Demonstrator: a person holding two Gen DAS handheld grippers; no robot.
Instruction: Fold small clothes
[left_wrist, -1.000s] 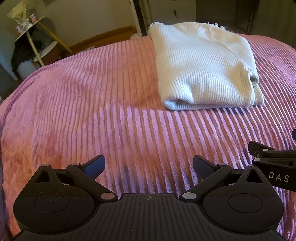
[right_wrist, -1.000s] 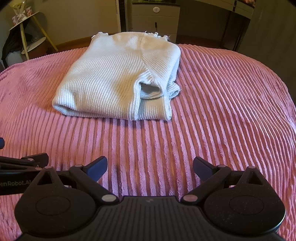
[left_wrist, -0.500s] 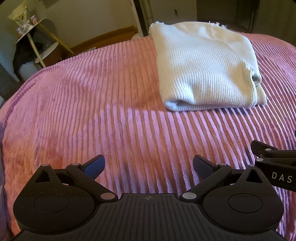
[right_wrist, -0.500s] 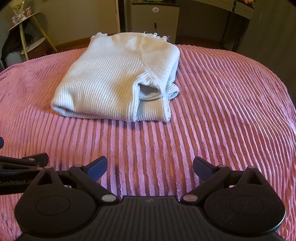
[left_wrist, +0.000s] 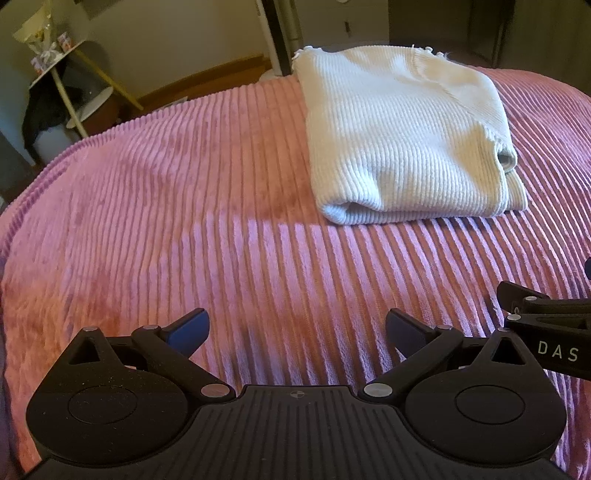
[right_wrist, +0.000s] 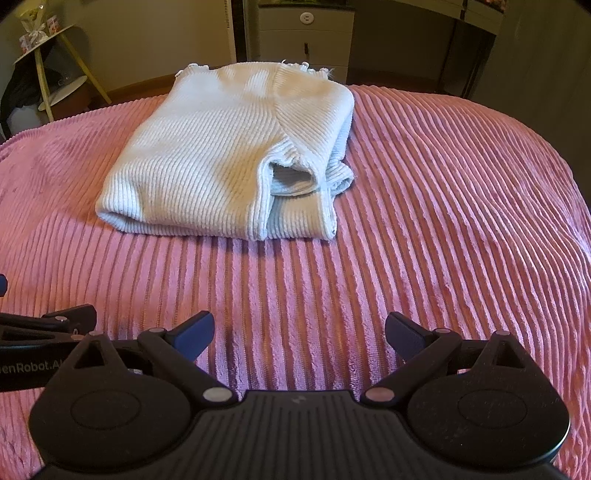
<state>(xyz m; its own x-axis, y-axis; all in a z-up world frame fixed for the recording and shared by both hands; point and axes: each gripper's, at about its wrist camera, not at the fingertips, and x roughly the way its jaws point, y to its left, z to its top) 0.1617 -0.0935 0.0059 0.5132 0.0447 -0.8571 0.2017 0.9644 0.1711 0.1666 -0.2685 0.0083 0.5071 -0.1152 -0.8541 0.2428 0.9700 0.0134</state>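
A white ribbed knit sweater lies folded into a compact rectangle at the far side of a pink corduroy bedspread. A cuff opening shows at its near right corner. My left gripper hovers open over bare bedspread, well short of the sweater and to its left. My right gripper is open too, with nothing between its fingers, a good way in front of the garment. Each gripper's side shows at the edge of the other's view.
A white stand with yellow legs holding dark cloth stands past the bed's far left edge. A drawer cabinet and dark furniture line the back wall. The bedspread rounds off at left and right.
Both grippers have pulled back slightly and tilted; the sweater sits a little lower in the views. It has not moved on the bed, and both stay open.
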